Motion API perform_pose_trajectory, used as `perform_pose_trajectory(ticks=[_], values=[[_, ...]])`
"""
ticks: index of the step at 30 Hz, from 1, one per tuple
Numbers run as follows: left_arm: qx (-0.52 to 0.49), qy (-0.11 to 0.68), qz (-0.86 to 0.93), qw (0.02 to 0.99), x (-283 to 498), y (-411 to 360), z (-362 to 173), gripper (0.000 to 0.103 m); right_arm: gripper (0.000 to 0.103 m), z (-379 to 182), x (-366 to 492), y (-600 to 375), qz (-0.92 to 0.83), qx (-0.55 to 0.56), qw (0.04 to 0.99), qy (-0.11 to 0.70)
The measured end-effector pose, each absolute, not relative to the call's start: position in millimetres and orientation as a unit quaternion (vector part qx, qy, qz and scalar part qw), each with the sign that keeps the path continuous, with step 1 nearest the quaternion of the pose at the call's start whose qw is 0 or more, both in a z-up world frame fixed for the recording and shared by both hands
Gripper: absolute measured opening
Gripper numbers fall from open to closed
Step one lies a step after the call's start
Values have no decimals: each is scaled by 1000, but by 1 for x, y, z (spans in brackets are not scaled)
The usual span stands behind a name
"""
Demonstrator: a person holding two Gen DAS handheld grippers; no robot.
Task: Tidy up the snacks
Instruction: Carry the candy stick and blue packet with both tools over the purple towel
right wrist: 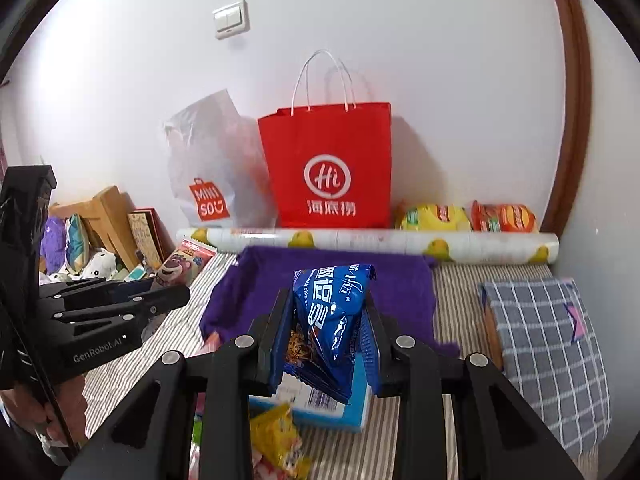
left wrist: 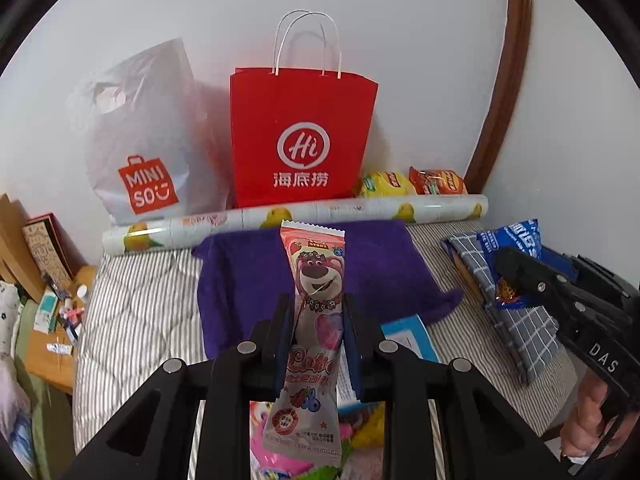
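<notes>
Left gripper (left wrist: 316,320) clenched on pink bear-print snack packet (left wrist: 316,280), packet upright between jaws above purple cloth (left wrist: 248,280); right gripper (right wrist: 326,320) clamped on blue snack bag (right wrist: 332,304), red paper bag (right wrist: 332,168) well beyond.

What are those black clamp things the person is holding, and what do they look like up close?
Two handheld grippers. The left gripper and right gripper are angular black plastic with silver rivets and blue pads inside the fingers. White lettering reads "GenRobot.AI" on one and "DAS" on the other.
</notes>
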State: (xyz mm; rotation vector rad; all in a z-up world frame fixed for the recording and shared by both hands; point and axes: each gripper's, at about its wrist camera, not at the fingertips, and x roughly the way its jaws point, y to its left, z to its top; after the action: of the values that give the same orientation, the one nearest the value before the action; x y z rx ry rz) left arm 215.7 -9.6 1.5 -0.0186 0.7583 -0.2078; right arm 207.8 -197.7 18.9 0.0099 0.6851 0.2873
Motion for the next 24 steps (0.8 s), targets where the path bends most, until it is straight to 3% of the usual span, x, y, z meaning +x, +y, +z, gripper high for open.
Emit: perform_pose_trajectory(ticks=[14, 24], values=[[-1, 373, -88, 924, 283, -3, 3, 23, 32, 18, 287, -200, 149, 9, 931, 334], [3, 394, -59, 917, 335, 17, -25, 23, 32, -9, 335, -207, 137, 4, 926, 353]])
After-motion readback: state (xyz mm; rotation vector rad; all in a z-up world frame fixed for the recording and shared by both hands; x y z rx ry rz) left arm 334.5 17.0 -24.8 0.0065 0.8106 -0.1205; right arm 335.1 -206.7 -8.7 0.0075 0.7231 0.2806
